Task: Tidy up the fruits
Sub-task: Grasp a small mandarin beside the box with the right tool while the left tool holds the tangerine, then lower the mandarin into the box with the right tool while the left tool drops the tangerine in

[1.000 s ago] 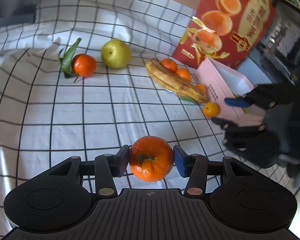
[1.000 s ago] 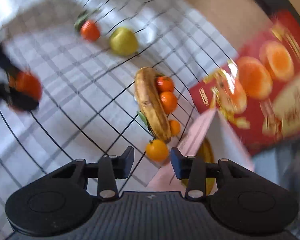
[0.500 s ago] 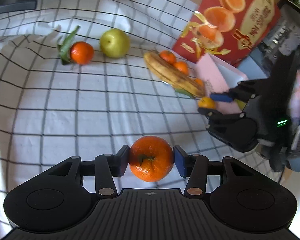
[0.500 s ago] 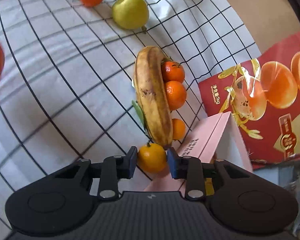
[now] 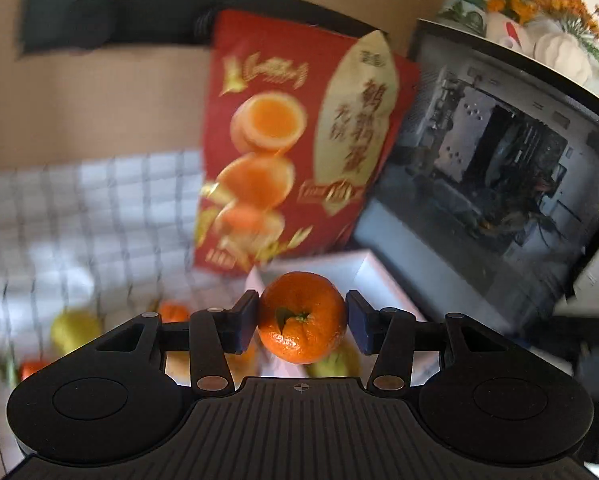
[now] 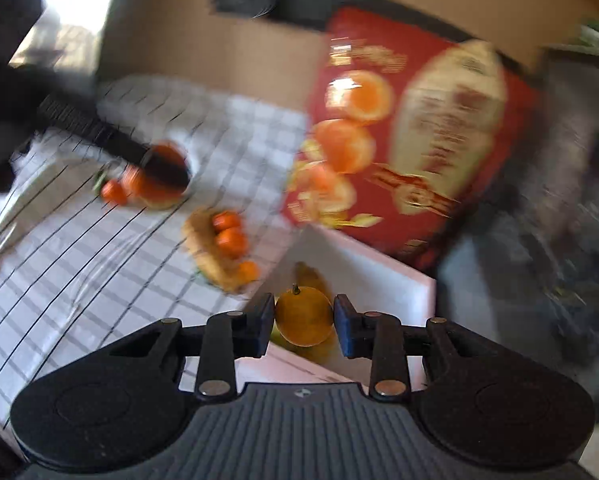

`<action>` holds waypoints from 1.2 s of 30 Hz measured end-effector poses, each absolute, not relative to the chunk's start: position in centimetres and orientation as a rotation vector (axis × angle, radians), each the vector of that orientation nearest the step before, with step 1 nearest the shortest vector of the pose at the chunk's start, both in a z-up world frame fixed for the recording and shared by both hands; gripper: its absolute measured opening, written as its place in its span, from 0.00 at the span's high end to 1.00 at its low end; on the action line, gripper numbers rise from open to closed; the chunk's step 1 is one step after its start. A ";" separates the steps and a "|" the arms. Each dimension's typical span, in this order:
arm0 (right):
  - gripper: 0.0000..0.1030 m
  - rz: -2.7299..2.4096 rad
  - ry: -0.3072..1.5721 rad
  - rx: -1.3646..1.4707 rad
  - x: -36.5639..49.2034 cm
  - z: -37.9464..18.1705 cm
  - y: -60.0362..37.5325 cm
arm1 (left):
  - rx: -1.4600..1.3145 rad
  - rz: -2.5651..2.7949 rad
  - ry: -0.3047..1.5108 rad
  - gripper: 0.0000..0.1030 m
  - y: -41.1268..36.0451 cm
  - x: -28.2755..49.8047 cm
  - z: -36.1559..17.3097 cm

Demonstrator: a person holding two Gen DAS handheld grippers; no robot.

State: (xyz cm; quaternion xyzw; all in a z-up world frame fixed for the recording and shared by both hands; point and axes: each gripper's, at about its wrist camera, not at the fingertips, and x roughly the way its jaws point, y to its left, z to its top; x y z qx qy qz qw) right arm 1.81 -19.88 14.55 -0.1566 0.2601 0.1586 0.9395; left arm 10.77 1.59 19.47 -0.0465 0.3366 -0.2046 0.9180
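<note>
**Both claws carrying citrus over the pink box**

The left gripper is clenching a large orange squarely between its blue pads, stem facing the camera, in the air in front of the pink box. The right gripper is gripping a small yellow-orange citrus, which is hanging above the box's white interior. Only the right view is showing the banana with three small oranges on the checked cloth; only the left is showing the computer case.

Both wrist views close, facing shared red box.
</note>
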 end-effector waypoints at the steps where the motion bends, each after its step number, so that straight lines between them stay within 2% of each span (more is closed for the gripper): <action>1: 0.69 0.311 0.524 -0.298 1.6 14.4 -20.9 | -0.083 -0.417 0.712 0.49 0.4 12.3 19.7; 4: 0.69 0.296 0.512 -0.244 1.3 13.6 -23.4 | -0.078 -0.407 0.816 0.49 -2.0 16.2 19.1; 8: 0.69 0.277 0.521 -0.170 0.7 12.5 -26.3 | -0.007 -0.373 0.995 0.49 -5.5 20.8 15.6; 16: 0.69 0.287 0.539 -0.098 0.9 10.4 -28.5 | 0.128 -0.285 1.158 0.48 -8.1 23.4 8.9; 22: 0.69 0.302 0.560 -0.081 1.5 9.7 -28.8 | 0.082 -0.287 1.096 0.49 -7.6 23.3 9.5; 28: 0.69 0.303 0.546 -0.076 2.2 10.5 -28.9 | -0.094 -0.305 0.954 0.49 -4.2 20.1 13.6; 36: 0.69 0.392 0.495 -0.030 6.4 16.0 -27.9 | -0.248 -0.199 0.856 0.50 2.3 11.5 15.0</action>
